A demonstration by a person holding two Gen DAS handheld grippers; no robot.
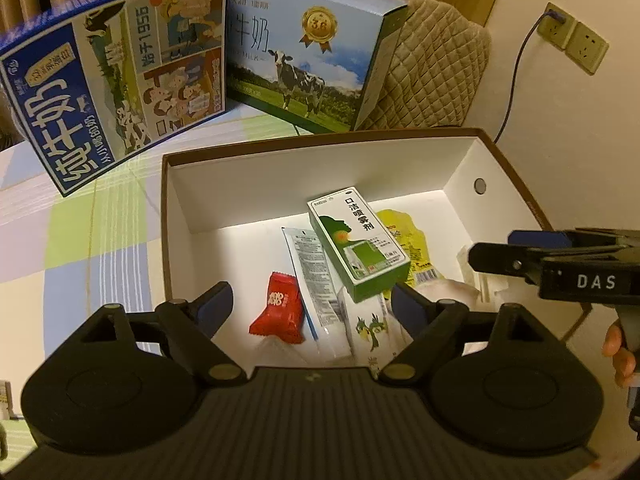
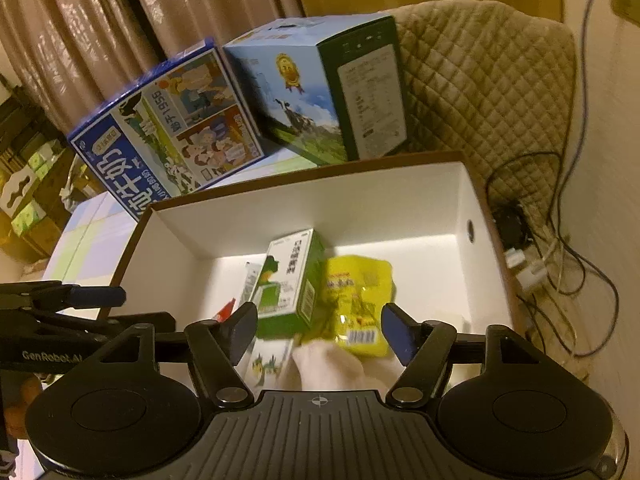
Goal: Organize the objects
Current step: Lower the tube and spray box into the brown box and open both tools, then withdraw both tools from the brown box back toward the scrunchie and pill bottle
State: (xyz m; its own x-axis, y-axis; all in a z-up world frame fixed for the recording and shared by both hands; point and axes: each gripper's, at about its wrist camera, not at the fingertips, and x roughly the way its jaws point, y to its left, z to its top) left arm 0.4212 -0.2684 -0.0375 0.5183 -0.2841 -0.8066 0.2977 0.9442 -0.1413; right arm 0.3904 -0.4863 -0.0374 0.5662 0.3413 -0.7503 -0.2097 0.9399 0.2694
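Both tongs, left and right, hang spread wide and empty over the open box, where a light, stiff green carton lies just ahead, best gripped across its narrow sides.

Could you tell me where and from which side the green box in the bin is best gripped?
Grip the green box across its two long narrow sides, near the middle, coming from above. It lies tilted on the other packets with its broad printed face up, so those sides look free; the left tool is open nearby.
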